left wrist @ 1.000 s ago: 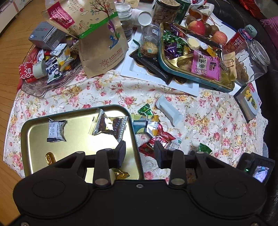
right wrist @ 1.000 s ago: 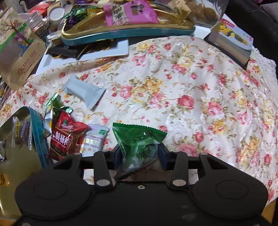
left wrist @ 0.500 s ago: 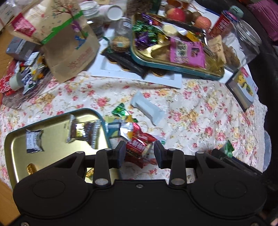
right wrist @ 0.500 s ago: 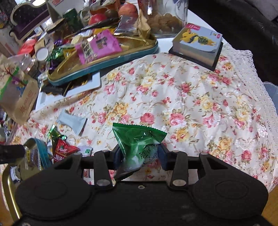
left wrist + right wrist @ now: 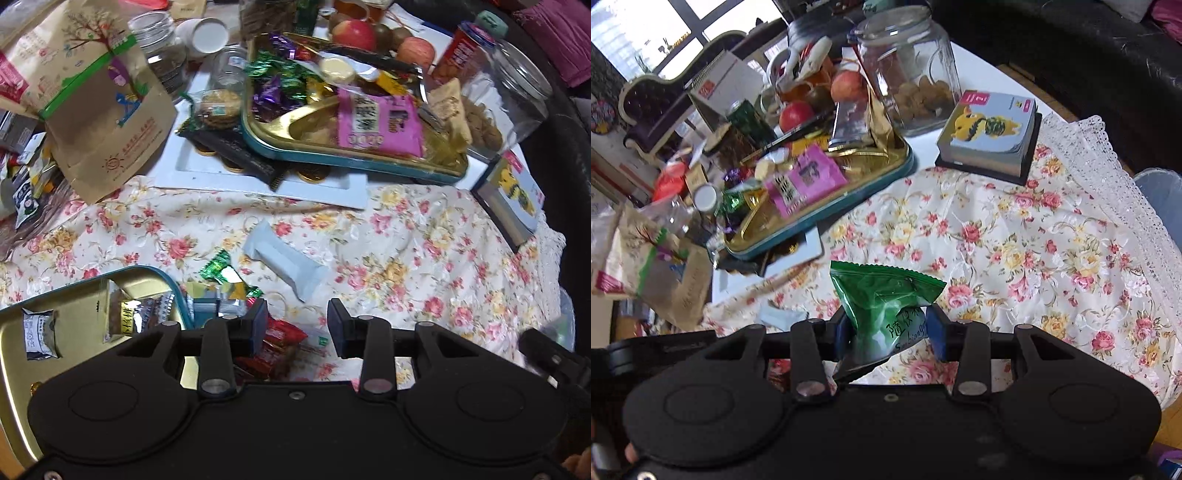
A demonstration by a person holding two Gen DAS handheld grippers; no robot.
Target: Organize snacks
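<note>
My right gripper point(image 5: 886, 332) is shut on a green snack packet point(image 5: 882, 295) and holds it up above the floral tablecloth. My left gripper point(image 5: 297, 325) is open and empty, low over a red snack packet point(image 5: 275, 345) that lies beside the right rim of a gold tray point(image 5: 85, 295). That tray holds a dark packet point(image 5: 136, 314) and a small white packet point(image 5: 38, 332). A pale grey bar wrapper point(image 5: 286, 258) and small green and silver sweets point(image 5: 221, 291) lie on the cloth just ahead.
A second gold tray point(image 5: 347, 158) full of snacks rests on a white board at the back. A brown paper bag point(image 5: 92, 96) stands at the left, a glass jar point(image 5: 908, 70) of biscuits and a card box point(image 5: 991, 133) at the right. Apples and jars crowd the back.
My left gripper has moved right, off the gold tray and over the red packet. My right gripper has lifted the green packet higher and pulled back from the table.
</note>
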